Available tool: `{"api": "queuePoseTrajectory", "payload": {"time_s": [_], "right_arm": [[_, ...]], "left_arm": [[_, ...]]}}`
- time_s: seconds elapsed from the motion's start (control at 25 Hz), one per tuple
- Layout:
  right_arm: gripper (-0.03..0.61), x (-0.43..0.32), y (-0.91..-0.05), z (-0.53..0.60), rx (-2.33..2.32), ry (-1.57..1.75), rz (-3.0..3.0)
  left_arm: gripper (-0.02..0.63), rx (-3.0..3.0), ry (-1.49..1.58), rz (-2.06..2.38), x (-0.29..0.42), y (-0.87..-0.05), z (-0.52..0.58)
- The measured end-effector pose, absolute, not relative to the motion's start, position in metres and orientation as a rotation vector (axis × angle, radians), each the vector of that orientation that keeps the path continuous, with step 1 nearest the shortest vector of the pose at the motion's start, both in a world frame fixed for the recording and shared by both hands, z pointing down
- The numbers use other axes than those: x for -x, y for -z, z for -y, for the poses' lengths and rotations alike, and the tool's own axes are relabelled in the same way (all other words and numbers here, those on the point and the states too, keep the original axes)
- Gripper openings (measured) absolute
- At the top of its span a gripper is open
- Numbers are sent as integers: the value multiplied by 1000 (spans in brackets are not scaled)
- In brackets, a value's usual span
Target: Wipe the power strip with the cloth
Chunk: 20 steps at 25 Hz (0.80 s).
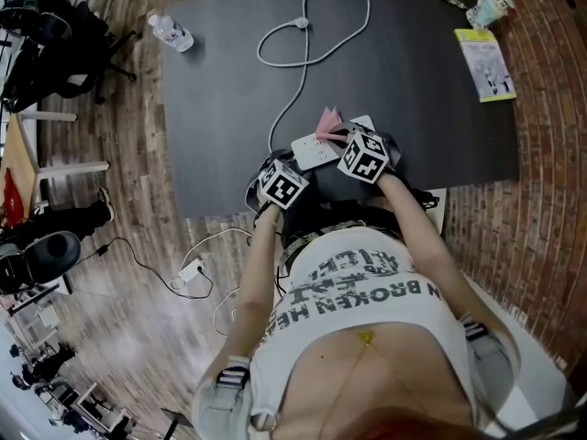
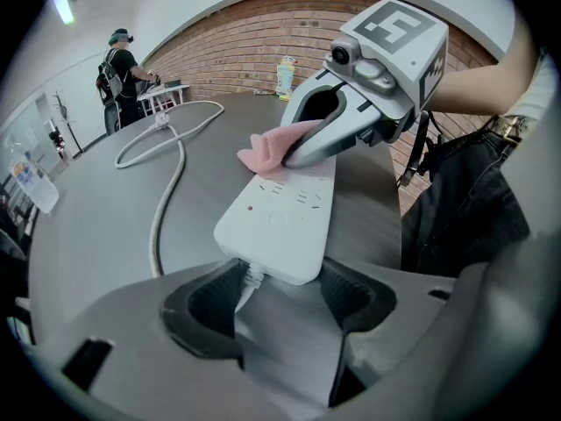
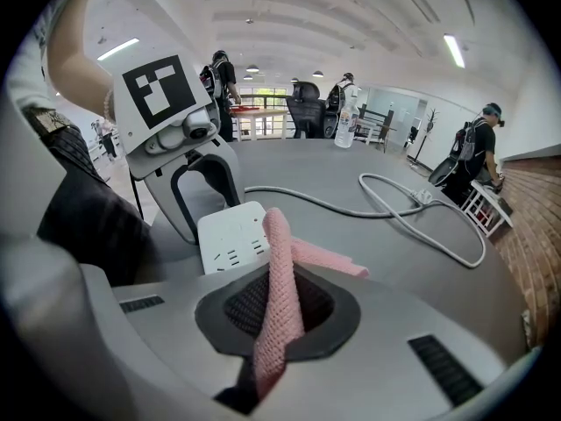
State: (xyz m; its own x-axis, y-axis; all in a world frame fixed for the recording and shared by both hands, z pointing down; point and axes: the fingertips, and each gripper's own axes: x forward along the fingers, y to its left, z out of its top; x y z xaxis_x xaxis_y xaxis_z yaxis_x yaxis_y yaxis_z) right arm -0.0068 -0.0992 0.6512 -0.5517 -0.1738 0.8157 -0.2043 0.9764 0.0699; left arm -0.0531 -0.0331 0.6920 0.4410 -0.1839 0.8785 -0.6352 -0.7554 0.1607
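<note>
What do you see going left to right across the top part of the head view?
water bottle → white plug on the looped cord → yellow booklet

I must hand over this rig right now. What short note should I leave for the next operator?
Left hand-held gripper: jaws closed on the cord end of the power strip, steadying it on the table.
Right hand-held gripper: shut on the pink cloth, which lies on the strip's far end.
Done: cloth gripped and on the strip; how much is wiped cannot be told.
To do: wipe along the top toward the cord end, then release both.
</note>
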Motion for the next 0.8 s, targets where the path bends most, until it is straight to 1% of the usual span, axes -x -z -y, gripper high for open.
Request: {"api": "queuePoseTrajectory", "payload": {"time_s": [0.28, 0.8], "right_arm": [[17, -1, -651, 102, -278, -39, 2153], [16, -37, -649, 118, -368, -74, 2125]], "left_arm": [[267, -2223, -1271, 689, 54, -692, 33], [267, -2223, -1276, 688, 54, -691, 33]]}}
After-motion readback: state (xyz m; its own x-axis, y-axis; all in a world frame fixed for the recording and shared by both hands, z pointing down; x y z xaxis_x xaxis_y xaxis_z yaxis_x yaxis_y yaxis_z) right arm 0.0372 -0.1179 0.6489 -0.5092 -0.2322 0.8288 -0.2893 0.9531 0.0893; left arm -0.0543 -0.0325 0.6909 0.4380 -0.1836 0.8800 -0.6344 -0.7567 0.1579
